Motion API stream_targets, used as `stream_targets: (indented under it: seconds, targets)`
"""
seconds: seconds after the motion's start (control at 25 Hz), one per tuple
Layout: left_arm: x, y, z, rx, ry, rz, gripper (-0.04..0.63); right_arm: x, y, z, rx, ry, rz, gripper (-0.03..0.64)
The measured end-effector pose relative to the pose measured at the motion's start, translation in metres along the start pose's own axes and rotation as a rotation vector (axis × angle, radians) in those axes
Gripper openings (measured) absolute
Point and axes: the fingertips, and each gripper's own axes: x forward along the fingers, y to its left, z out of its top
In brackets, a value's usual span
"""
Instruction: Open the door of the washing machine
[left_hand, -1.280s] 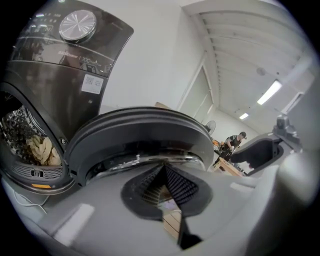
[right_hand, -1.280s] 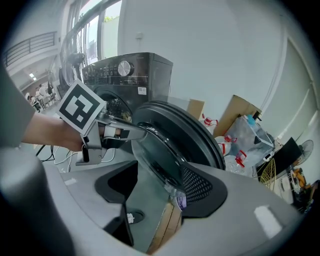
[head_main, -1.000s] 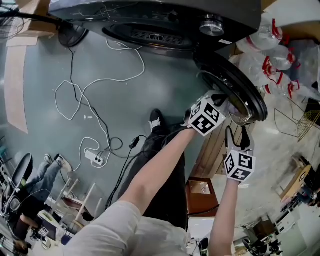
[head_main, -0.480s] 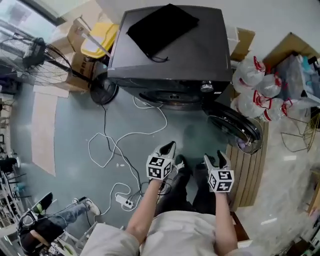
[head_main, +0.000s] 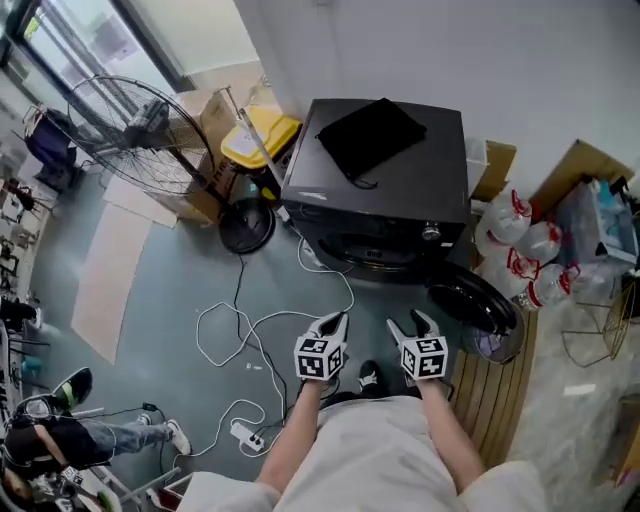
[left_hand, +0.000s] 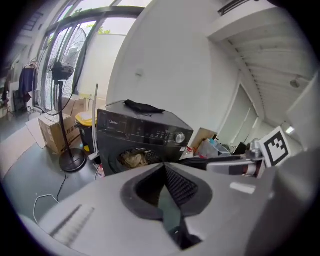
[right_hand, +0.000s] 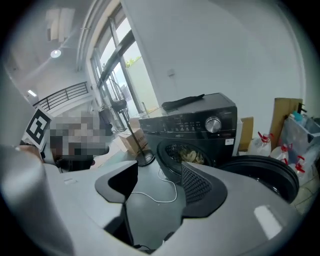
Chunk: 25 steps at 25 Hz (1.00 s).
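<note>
The black washing machine (head_main: 385, 200) stands against the wall with a black cloth (head_main: 370, 135) on its top. Its round door (head_main: 472, 303) hangs swung open to the right, and laundry shows in the drum (right_hand: 189, 153). Both grippers are held up in front of the person, well short of the machine and touching nothing. My left gripper (head_main: 332, 325) is shut and empty, its pads meeting (left_hand: 164, 172). My right gripper (head_main: 412, 322) is open, with bare floor showing between its pads (right_hand: 157, 180). The door (right_hand: 265, 175) lies to the right of the right gripper.
A standing fan (head_main: 140, 130), a yellow bin (head_main: 255, 140) and cardboard boxes stand left of the machine. White cable (head_main: 250, 330) and a power strip (head_main: 245, 432) lie on the floor. Plastic jugs (head_main: 520, 250) and wooden slats (head_main: 490, 390) sit at the right. A seated person (head_main: 60, 440) is bottom left.
Both grippers have come away from the open door's rim and risen, drawing back toward the person. The whole view has pulled back from the machine. The door stays open.
</note>
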Motion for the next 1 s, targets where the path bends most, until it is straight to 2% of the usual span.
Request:
stream_targets:
  seconds: [0.12,0.24,0.44,0.68,1.0]
  targets:
    - [-0.003,-0.013,0.007,0.061,-0.017,-0.032,0.057,0.002,0.022,0.006,-0.041,-0.019,0.032,0.27]
    - [-0.006,-0.016,0.02,0.064,-0.055,-0.035,0.058,0.005,0.035,0.007,-0.07,-0.024,0.064,0.242]
    - [-0.008,-0.009,0.017,0.021,-0.058,-0.02,0.058,-0.002,0.04,0.004,-0.077,-0.038,0.073,0.121]
    - [-0.002,-0.013,0.0,-0.009,-0.025,-0.028,0.058,-0.021,0.021,-0.012,-0.026,-0.032,0.027,0.002]
    - [0.017,-0.04,-0.007,0.011,0.005,-0.083,0.058,-0.041,-0.012,-0.025,0.042,-0.039,-0.047,0.002]
